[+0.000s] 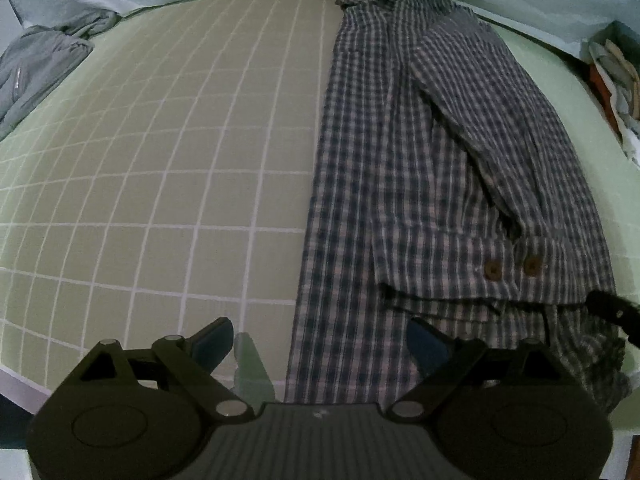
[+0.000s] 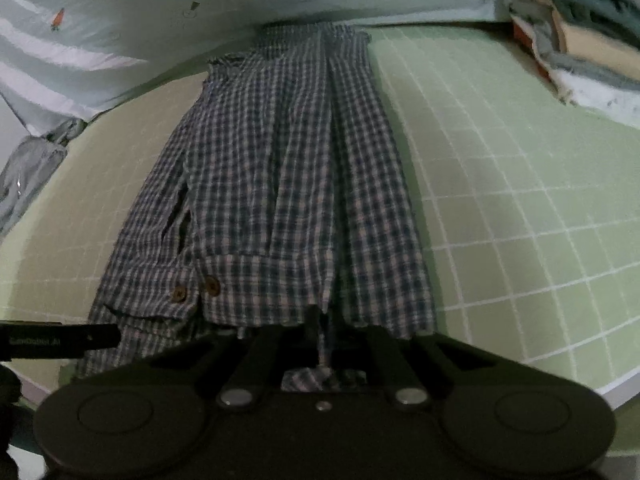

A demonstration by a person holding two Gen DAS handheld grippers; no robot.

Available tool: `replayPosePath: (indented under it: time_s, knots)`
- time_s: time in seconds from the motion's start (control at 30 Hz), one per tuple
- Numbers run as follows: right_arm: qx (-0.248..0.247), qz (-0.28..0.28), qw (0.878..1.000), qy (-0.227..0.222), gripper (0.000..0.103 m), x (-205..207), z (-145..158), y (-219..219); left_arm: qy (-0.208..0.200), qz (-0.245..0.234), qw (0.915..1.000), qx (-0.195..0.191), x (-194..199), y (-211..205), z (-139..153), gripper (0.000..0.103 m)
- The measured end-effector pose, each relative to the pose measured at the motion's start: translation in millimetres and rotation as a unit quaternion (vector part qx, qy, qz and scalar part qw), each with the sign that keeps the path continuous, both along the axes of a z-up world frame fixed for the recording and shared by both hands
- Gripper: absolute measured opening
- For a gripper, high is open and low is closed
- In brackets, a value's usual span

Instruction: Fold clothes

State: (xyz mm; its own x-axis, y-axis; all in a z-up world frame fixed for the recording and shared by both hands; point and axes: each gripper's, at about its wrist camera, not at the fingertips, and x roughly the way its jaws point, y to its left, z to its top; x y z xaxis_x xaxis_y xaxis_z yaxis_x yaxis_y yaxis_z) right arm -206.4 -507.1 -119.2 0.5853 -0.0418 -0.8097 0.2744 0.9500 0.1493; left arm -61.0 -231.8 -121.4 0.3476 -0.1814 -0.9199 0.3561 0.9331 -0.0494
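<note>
Checked shirt (image 2: 280,184) spread lengthwise on the green grid mat (image 1: 160,160), sleeve folded across it, two brown cuff buttons (image 1: 492,270) toward the near end. Near hem gathered between the almost closed fingers of the right gripper (image 2: 324,340); too dark there to tell whether the pads press on the cloth. Left gripper (image 1: 320,344) spread wide and empty, straddling the shirt's near left edge. Nearest hem hidden behind both gripper bodies. Grey garment (image 1: 36,68) far left, folded pile (image 2: 580,40) far right, both cut off.
</note>
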Motion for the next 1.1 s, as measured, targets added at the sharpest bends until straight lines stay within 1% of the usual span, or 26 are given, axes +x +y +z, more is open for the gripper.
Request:
replayPosePath:
  time_s: [0.03,0.07,0.1,0.13,0.17,0.2,0.27,0.37,0.57,0.67,0.73,0.77,0.83,0.87,0.9,0.93,0.97,1.03,1.07,1.1]
  knots:
    - [-0.006,-0.003,1.000,0.001,0.025,-1.8,0.4,-0.3,0.000,-0.002,1.0000,0.002,-1.4,0.0,-0.5,0.093]
    - [-0.012,-0.008,1.000,0.002,0.041,-3.8,0.5,-1.1,0.001,-0.004,1.0000,0.003,-2.7,0.1,-1.3,0.093]
    - [-0.021,-0.013,1.000,0.003,0.053,-5.8,0.2,-1.4,0.002,-0.006,1.0000,0.004,-4.0,-1.0,-2.7,0.093]
    - [-0.030,-0.017,0.999,0.006,0.059,-7.5,-0.7,-1.2,0.003,-0.008,0.9999,0.006,-5.1,-2.2,-4.2,0.093]
    - [-0.038,-0.020,0.999,0.010,0.068,-8.7,-2.0,-0.9,0.004,-0.009,0.9999,0.008,-6.3,-3.5,-5.7,0.093]
    - [-0.046,-0.024,0.999,0.015,0.074,-10.1,-3.5,-0.9,0.006,-0.011,0.9999,0.009,-7.5,-4.7,-7.2,0.093]
    - [-0.053,-0.028,0.998,0.025,0.077,-13.7,-7.7,-1.8,0.007,-0.017,0.9997,0.015,-10.8,-6.6,-9.2,0.093]
    - [-0.050,-0.030,0.998,0.038,0.080,-18.5,-14.3,-3.6,0.002,-0.027,0.9993,0.025,-16.1,-9.1,-10.0,0.094]
    - [-0.045,-0.029,0.998,0.045,0.082,-27.6,-22.2,-1.5,-0.008,-0.030,0.9992,0.024,-28.8,-6.9,-9.0,0.094]
    - [-0.041,-0.027,0.998,0.044,0.082,-31.1,-24.2,0.2,-0.017,-0.035,0.9991,0.016,-40.7,-2.1,-7.4,0.086]
    - [-0.039,-0.023,0.998,0.040,0.078,-33.0,-23.4,1.4,-0.027,-0.048,0.9984,0.010,-45.8,-0.8,-4.0,0.071]
    - [-0.039,-0.019,0.998,0.037,0.072,-33.8,-22.5,2.4,-0.031,-0.055,0.9980,0.008,-48.4,-1.4,-2.5,0.066]
    - [-0.037,-0.006,0.999,0.035,0.062,-33.9,-20.2,5.5,-0.034,-0.073,0.9967,0.004,-50.0,-7.0,-0.5,0.048]
    - [-0.034,0.005,0.999,0.034,0.047,-33.4,-18.6,7.1,-0.035,-0.083,0.9960,0.003,-50.7,-10.0,0.6,0.041]
    - [-0.029,0.016,0.999,0.033,0.027,-32.6,-17.0,9.1,-0.035,-0.089,0.9954,0.001,-50.9,-12.5,0.2,0.023]
    - [-0.023,0.026,0.999,0.034,0.018,-31.6,-15.4,11.4,-0.031,-0.094,0.9950,0.000,-49.6,-15.1,1.0,0.010]
    - [-0.020,0.034,0.999,0.034,0.011,-30.0,-13.5,12.6,-0.023,-0.096,0.9951,-0.003,-46.1,-18.3,2.7,0.008]
    - [-0.016,0.045,0.998,0.034,0.008,-25.8,-9.4,13.6,-0.005,-0.082,0.9960,-0.035,-36.4,-15.4,9.0,0.006]
    - [-0.008,0.045,0.998,0.032,0.007,-24.0,-5.5,12.4,0.004,-0.075,0.9959,-0.052,-31.5,-13.6,12.2,0.006]
    - [0.008,0.039,0.999,0.025,0.007,-23.3,0.7,8.6,0.003,-0.067,0.9954,-0.068,-25.6,-12.3,18.8,0.006]
